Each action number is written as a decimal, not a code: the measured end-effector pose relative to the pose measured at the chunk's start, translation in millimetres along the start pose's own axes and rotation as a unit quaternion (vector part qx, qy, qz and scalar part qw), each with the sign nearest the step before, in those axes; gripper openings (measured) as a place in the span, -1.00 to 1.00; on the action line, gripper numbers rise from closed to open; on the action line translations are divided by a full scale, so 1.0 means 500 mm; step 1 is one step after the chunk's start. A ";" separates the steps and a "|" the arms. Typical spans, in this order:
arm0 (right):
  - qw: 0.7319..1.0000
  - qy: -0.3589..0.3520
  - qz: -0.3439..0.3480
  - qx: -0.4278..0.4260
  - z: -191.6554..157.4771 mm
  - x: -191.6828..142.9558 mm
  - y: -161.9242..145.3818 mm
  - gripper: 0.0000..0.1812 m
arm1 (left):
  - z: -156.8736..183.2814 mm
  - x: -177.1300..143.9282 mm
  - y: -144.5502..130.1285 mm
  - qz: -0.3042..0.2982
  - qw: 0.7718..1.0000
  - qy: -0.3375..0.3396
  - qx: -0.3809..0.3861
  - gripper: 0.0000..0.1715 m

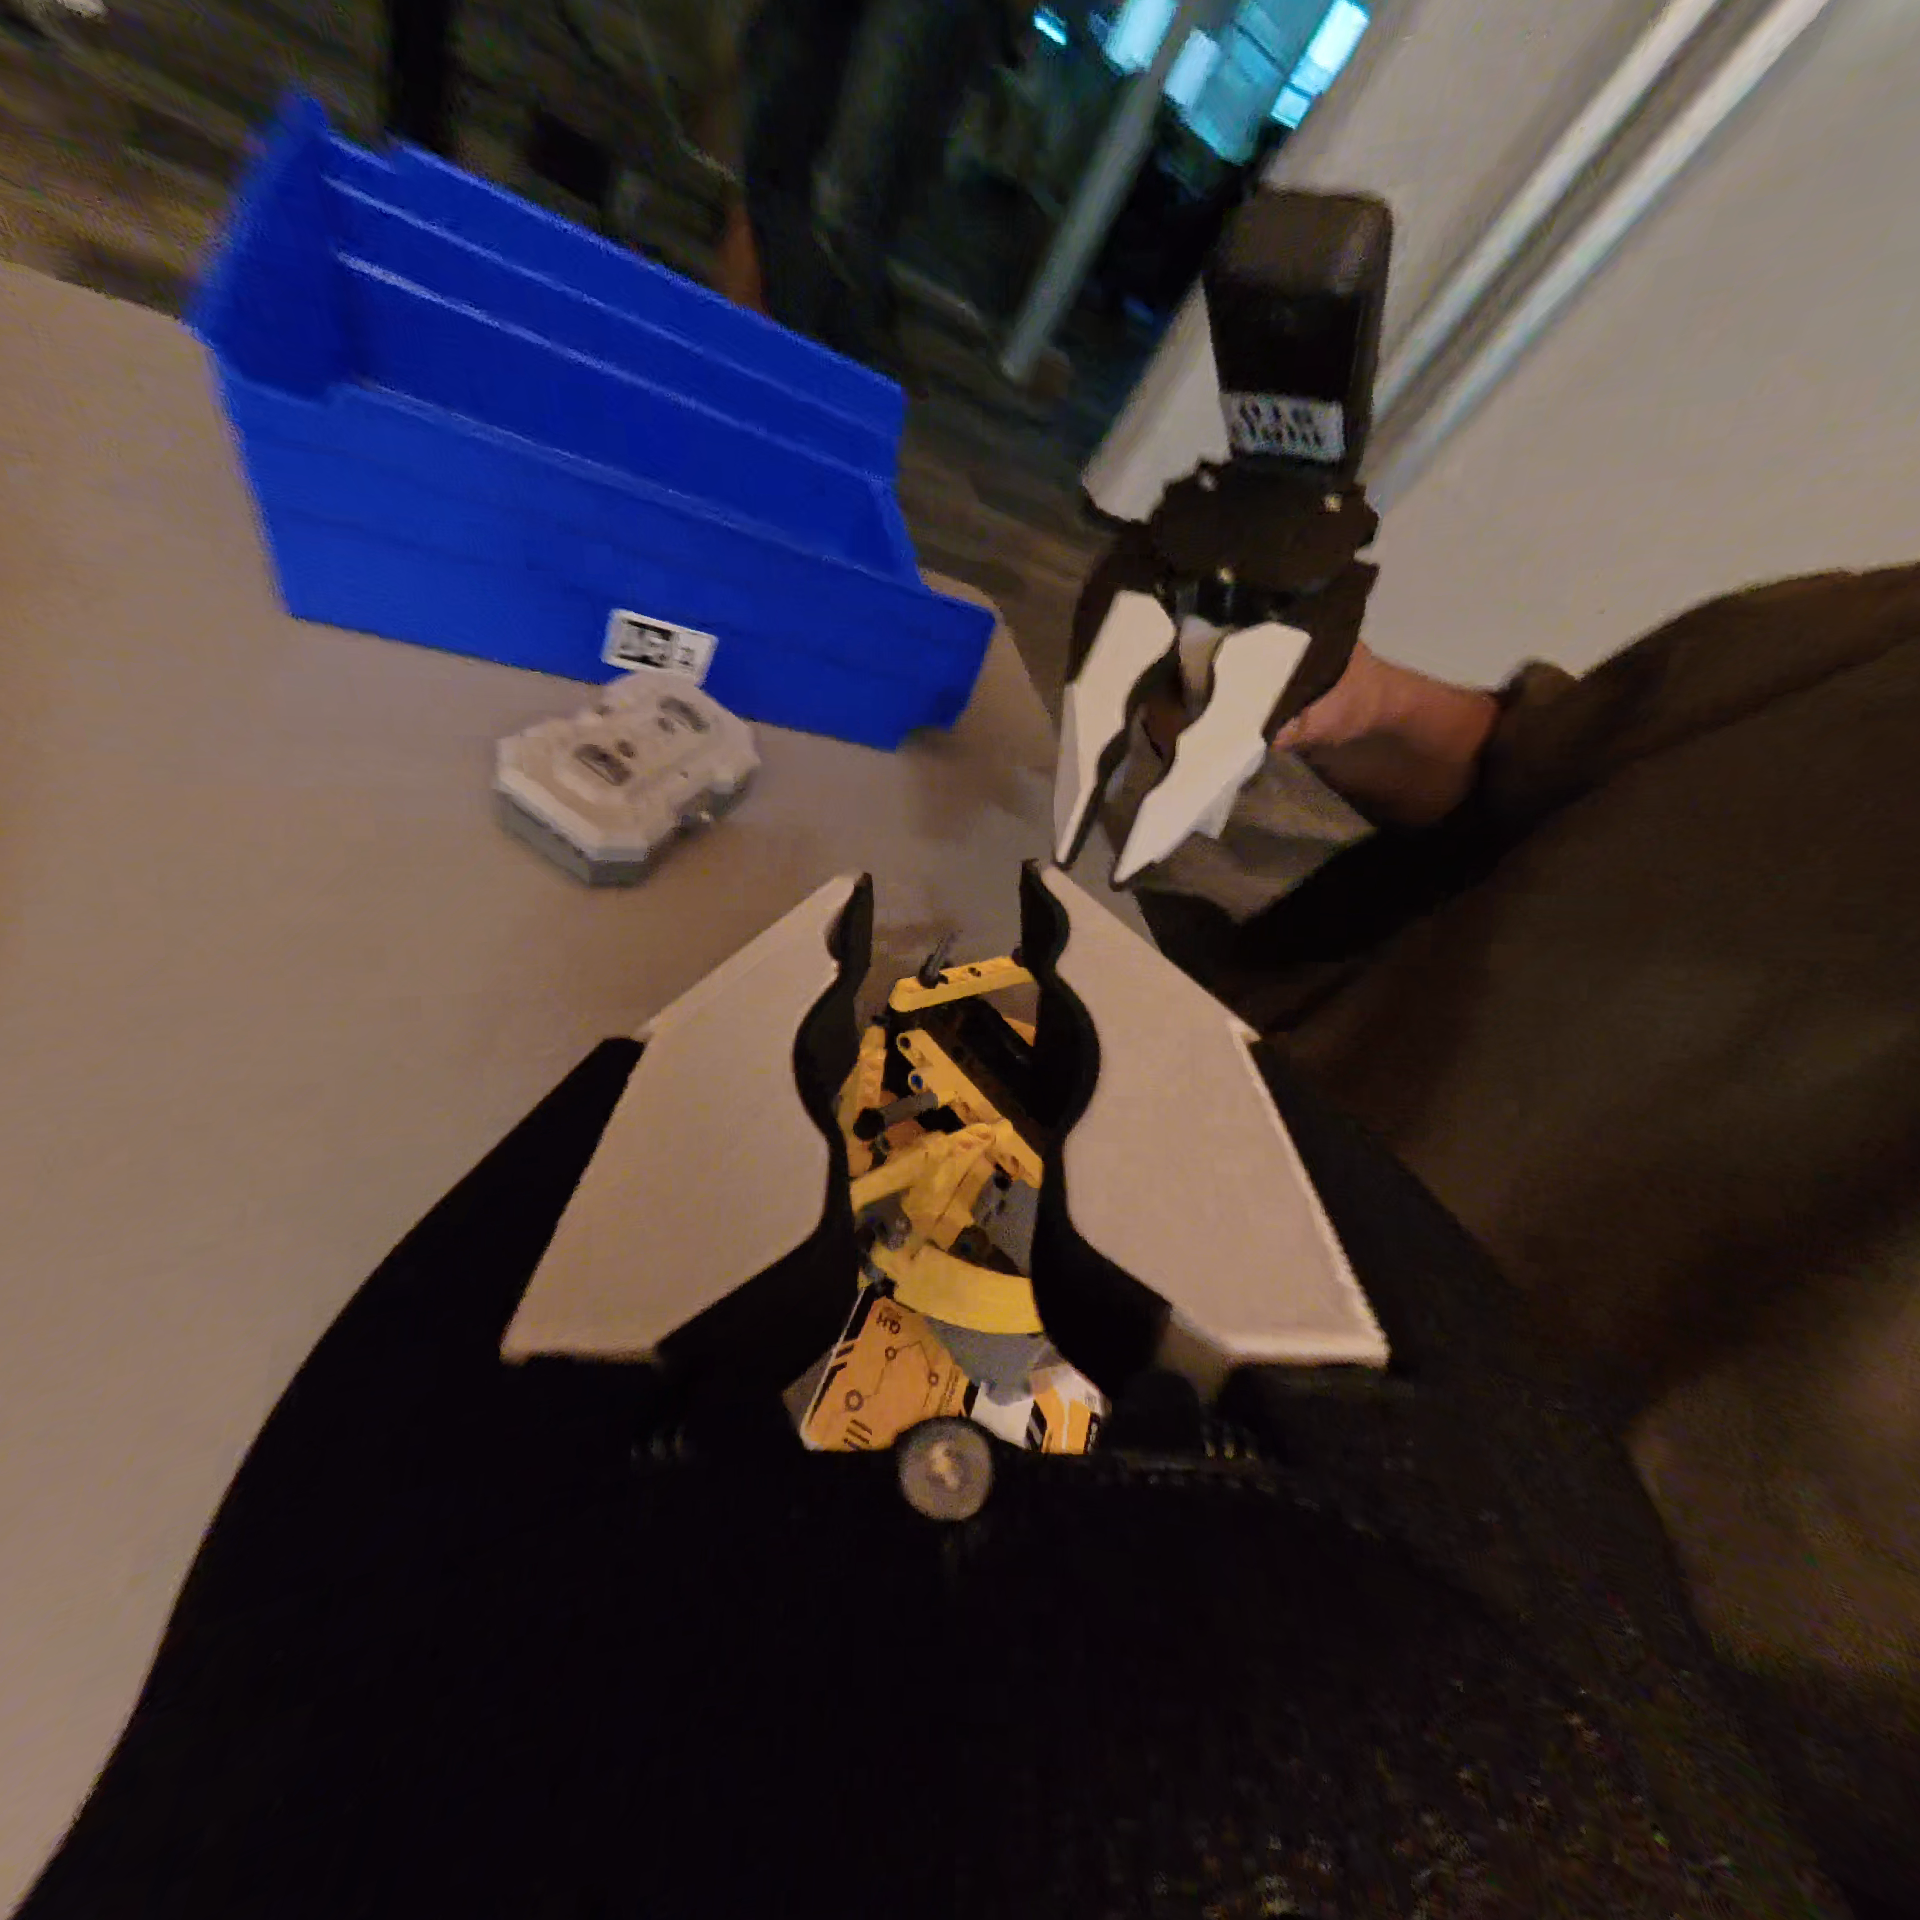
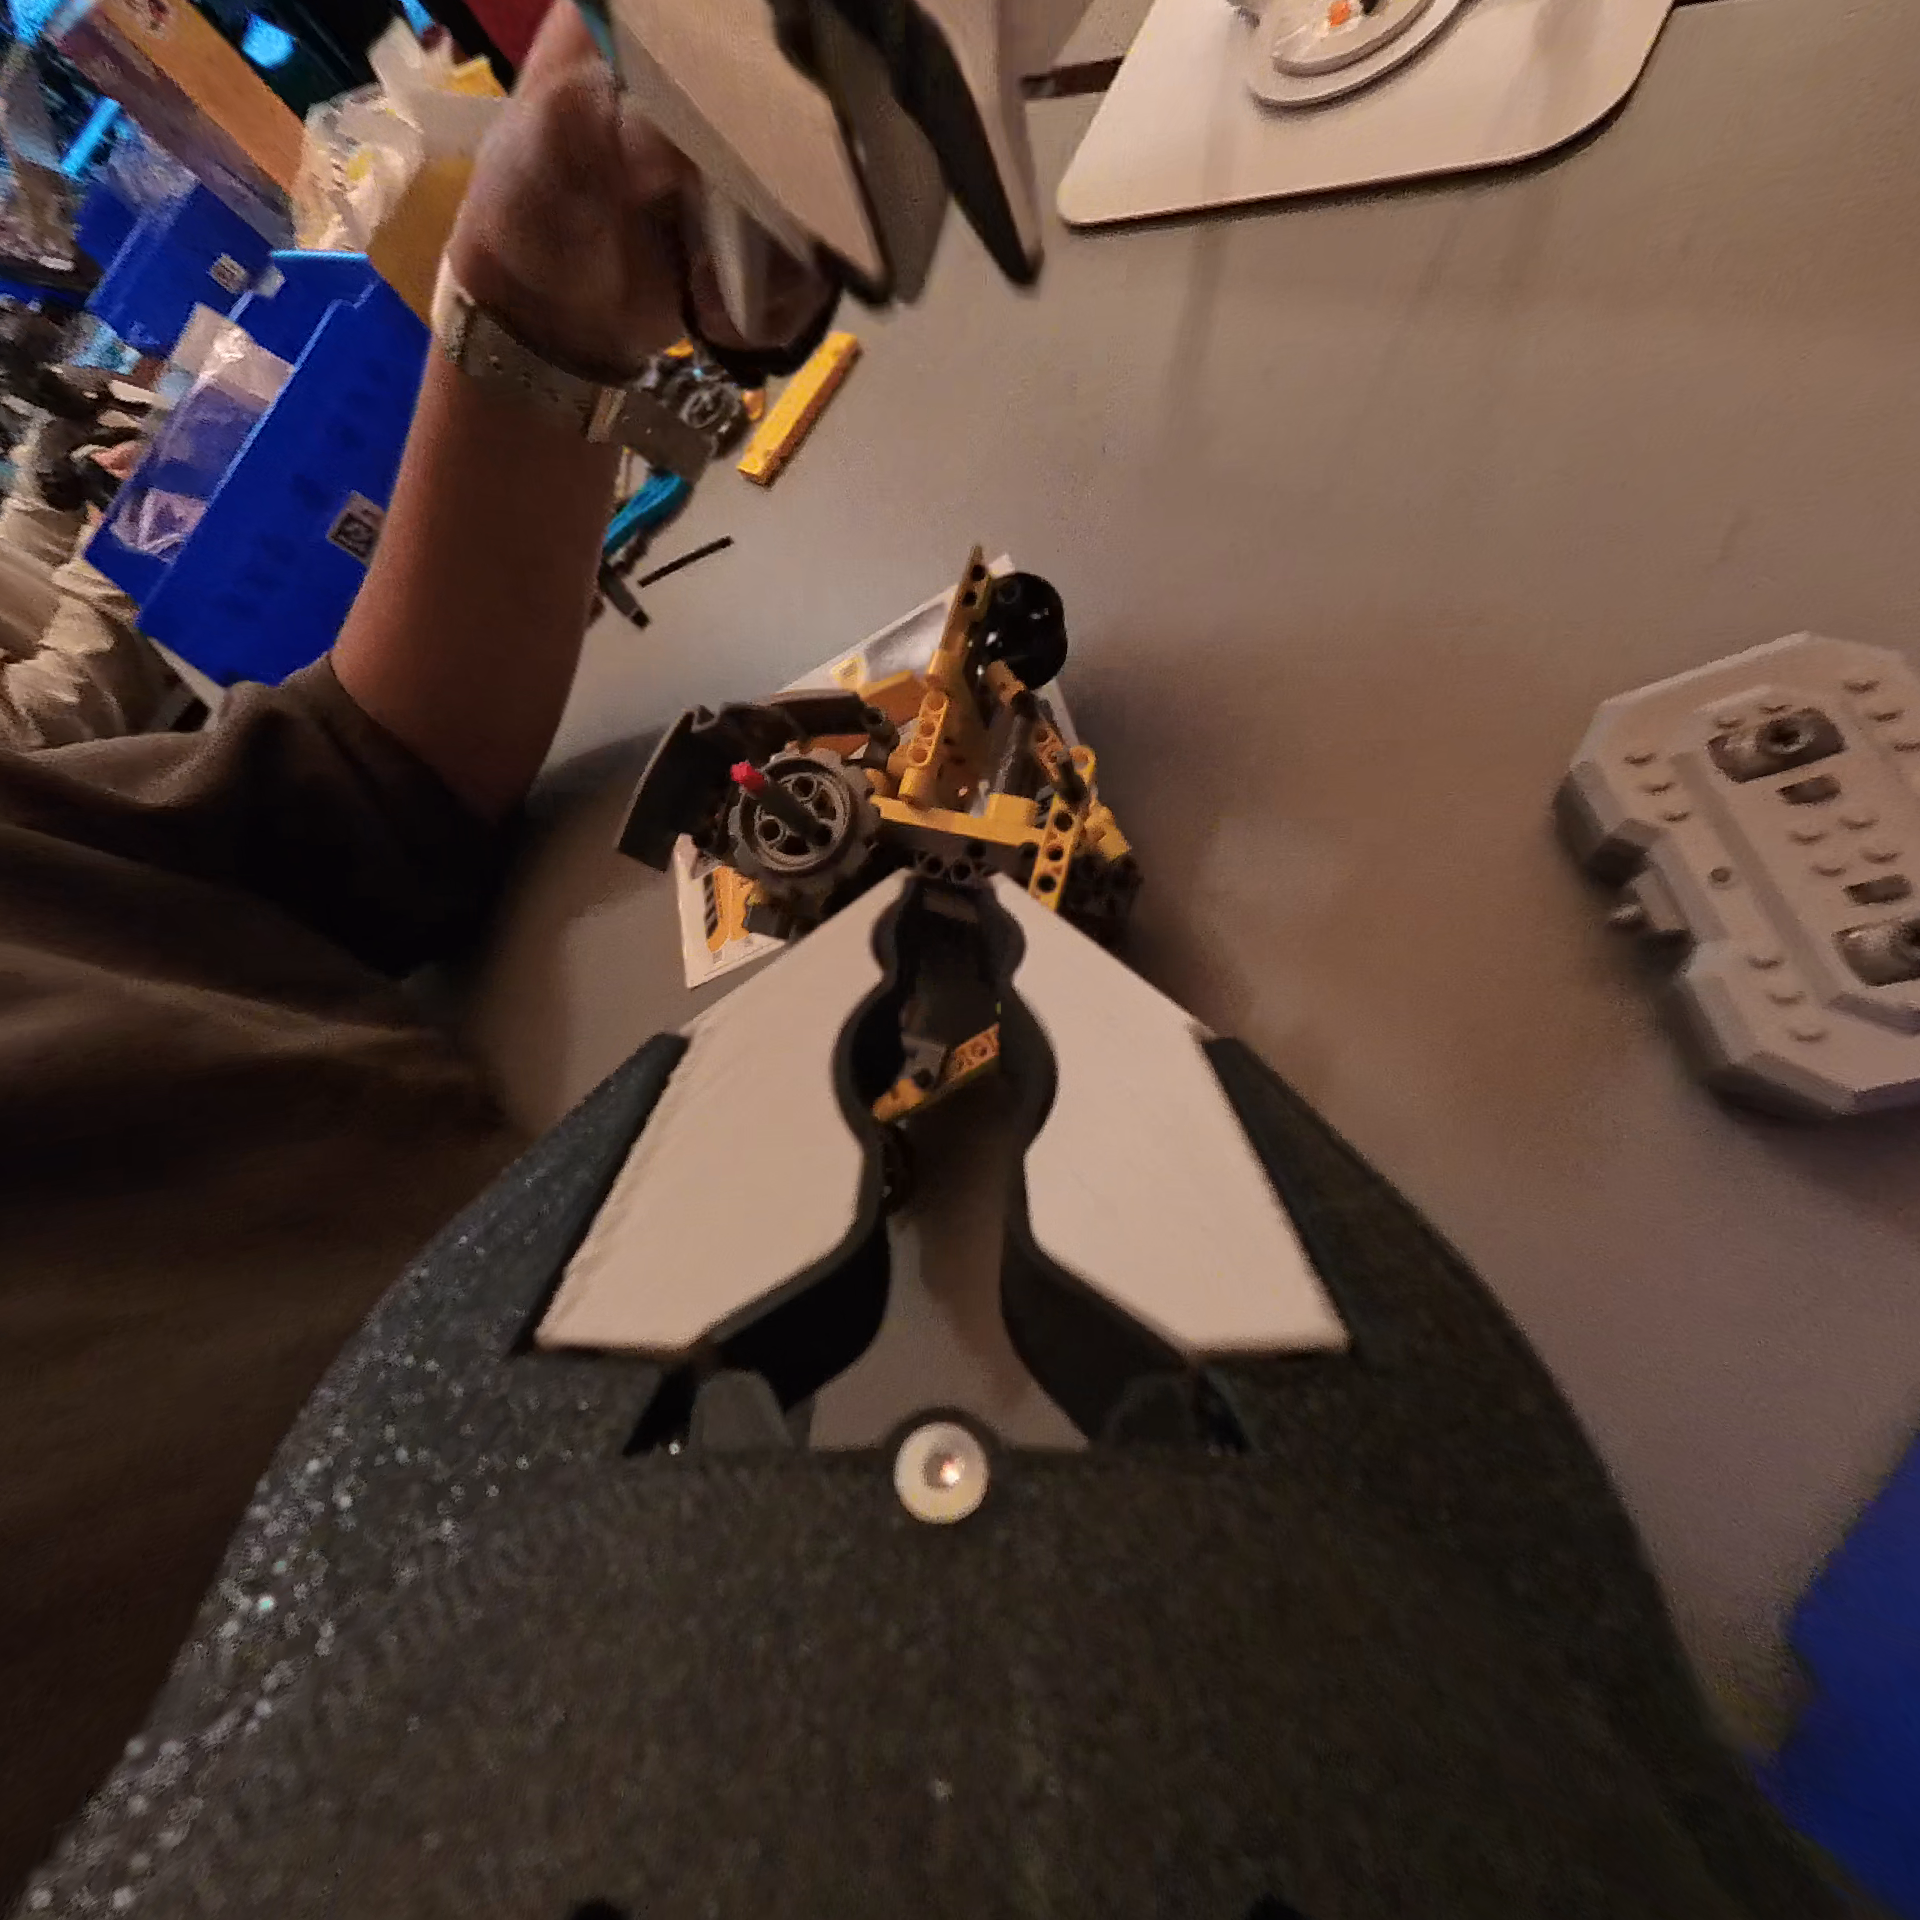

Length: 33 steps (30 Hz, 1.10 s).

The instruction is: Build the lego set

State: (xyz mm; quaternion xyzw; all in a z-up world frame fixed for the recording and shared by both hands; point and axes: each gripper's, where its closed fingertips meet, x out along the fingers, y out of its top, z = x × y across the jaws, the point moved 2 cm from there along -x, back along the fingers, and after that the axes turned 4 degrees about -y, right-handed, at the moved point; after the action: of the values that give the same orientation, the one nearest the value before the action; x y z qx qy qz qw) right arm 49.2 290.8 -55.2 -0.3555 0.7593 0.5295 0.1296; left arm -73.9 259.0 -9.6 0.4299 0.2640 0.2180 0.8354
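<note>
— Grey table (image 2: 1455, 520): findings?
— Left tool (image 1: 943, 894) released above the yellow brick vehicle (image 2: 914, 790); right tool (image 2: 948, 883) nearly closed, tips touching it. Grey battery box (image 2: 1766, 873) and blue bin (image 1: 561, 457) nearby.

We see our left gripper (image 1: 943, 902) with its fingers spread around a yellow brick-built model (image 1: 940, 1132). Beyond the model sits a grey block unit (image 1: 623, 774), then a blue bin (image 1: 540, 457). Our right gripper (image 1: 1096, 862) hangs beside the model's far end.
</note>
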 end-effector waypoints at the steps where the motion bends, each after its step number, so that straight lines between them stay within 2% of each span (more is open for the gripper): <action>1: 1.000 0.008 0.008 0.001 -0.002 -0.001 -0.009 -0.85 | 0.007 -0.017 -0.004 0.015 0.999 0.042 0.003 -0.66; 4: 1.000 0.010 0.006 -0.008 0.005 -0.005 -0.053 -0.83 | 0.041 -0.062 -0.051 0.054 0.985 0.165 0.017 -0.61; 6: 0.999 -0.015 -0.010 -0.030 0.020 -0.015 -0.092 -0.84 | 0.064 -0.088 -0.117 0.051 0.968 0.246 -0.002 -0.60; 8: 0.999 -0.001 -0.018 -0.042 0.010 -0.021 -0.127 -0.84 | 0.100 -0.093 -0.197 0.034 0.956 0.290 -0.038 -0.55; 12: 0.997 0.065 -0.024 -0.032 -0.047 0.004 -0.190 -0.72 | 0.159 -0.043 -0.346 -0.008 0.935 0.342 -0.093 -0.50; 15: 0.997 0.057 -0.037 -0.040 -0.073 0.036 -0.223 -0.67 | 0.169 0.004 -0.410 -0.054 0.915 0.391 -0.088 -0.48; 19: 0.996 0.057 -0.044 -0.060 -0.105 0.055 -0.237 -0.68 | 0.156 0.033 -0.436 -0.107 0.898 0.421 -0.067 -0.47; 23: 0.996 0.053 -0.020 -0.072 -0.124 0.080 -0.221 -0.76 | 0.112 0.018 -0.454 -0.125 0.886 0.438 -0.089 -0.45; 25: 0.996 0.054 -0.024 -0.073 -0.136 0.101 -0.216 -0.74 | 0.099 0.015 -0.441 -0.093 0.901 0.412 -0.101 -0.32; 28: 0.994 0.036 -0.023 -0.102 -0.152 0.134 -0.207 -0.68 | 0.087 0.004 -0.422 -0.029 0.926 0.337 -0.167 -0.32; 30: 0.992 0.024 -0.025 -0.123 -0.154 0.152 -0.200 -0.71 | 0.071 -0.012 -0.412 0.003 0.932 0.299 -0.208 -0.42; 33: 0.991 0.024 -0.037 -0.126 -0.156 0.179 -0.189 -0.75 | 0.032 -0.040 -0.411 0.017 0.932 0.290 -0.217 -0.70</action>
State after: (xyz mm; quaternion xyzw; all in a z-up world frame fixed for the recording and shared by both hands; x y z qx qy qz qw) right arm 63.2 167.5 -142.1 -0.4091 0.6756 0.6074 0.0849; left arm -50.6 127.5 -167.9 0.1607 0.4337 0.3988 0.7919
